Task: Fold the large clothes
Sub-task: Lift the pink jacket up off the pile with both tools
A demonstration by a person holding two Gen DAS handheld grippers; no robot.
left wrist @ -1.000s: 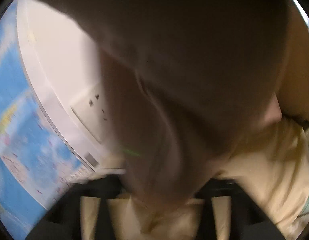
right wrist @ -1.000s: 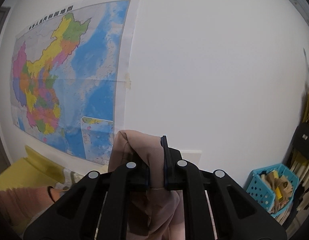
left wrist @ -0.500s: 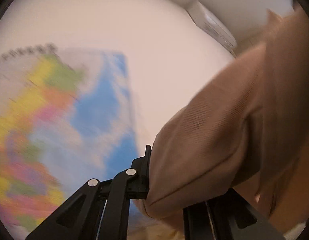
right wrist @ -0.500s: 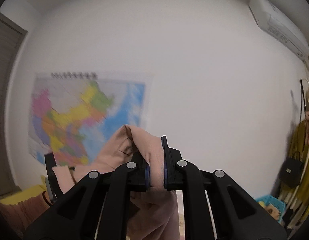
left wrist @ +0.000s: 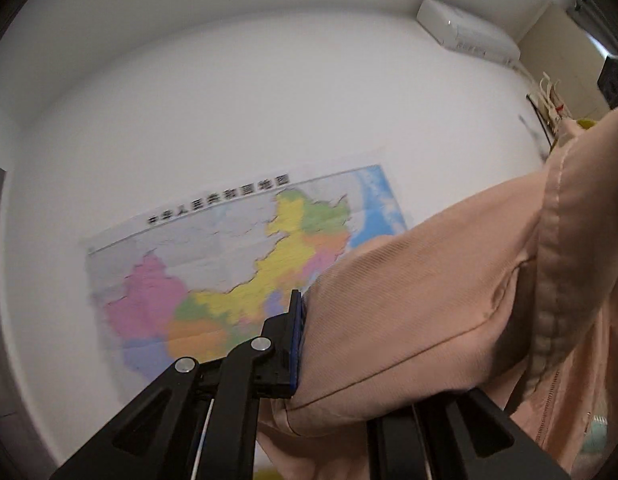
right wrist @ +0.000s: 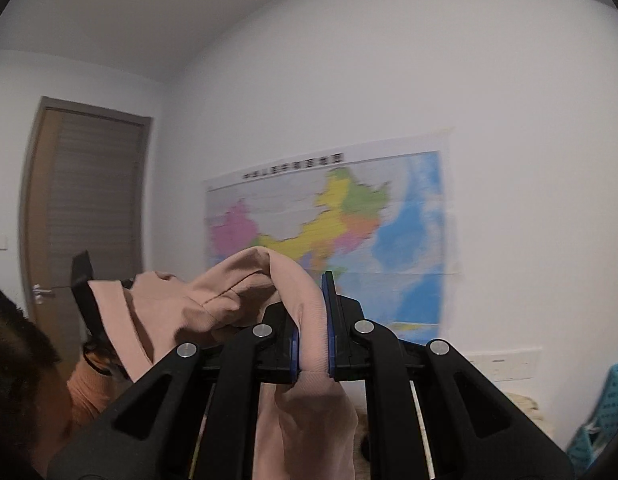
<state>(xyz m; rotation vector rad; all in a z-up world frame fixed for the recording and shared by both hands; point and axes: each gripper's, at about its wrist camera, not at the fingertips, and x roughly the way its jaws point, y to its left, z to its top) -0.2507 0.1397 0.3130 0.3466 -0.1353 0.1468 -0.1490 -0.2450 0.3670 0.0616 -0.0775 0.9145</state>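
A large pink garment (left wrist: 429, 312) with a zipper is held up in the air, facing the wall. My left gripper (left wrist: 333, 344) is shut on its ribbed edge; the cloth covers the right finger and spreads to the right. My right gripper (right wrist: 311, 320) is shut on another ribbed part of the same garment (right wrist: 305, 312), which arches over the left finger and hangs down between the arms. The left gripper (right wrist: 85, 288) shows at the left of the right wrist view, holding the far end of the cloth.
A coloured wall map (right wrist: 341, 232) hangs on the white wall ahead. A brown door (right wrist: 85, 216) stands at left. An air conditioner (left wrist: 465, 32) is mounted high at right. A blue basket (right wrist: 605, 412) sits low at right. The person's head (right wrist: 13, 380) is at lower left.
Both grippers have swung upward with the garment, from pointing low at the wall to pointing high. The cloth that covered the left camera has dropped clear. The right gripper has turned left toward the door.
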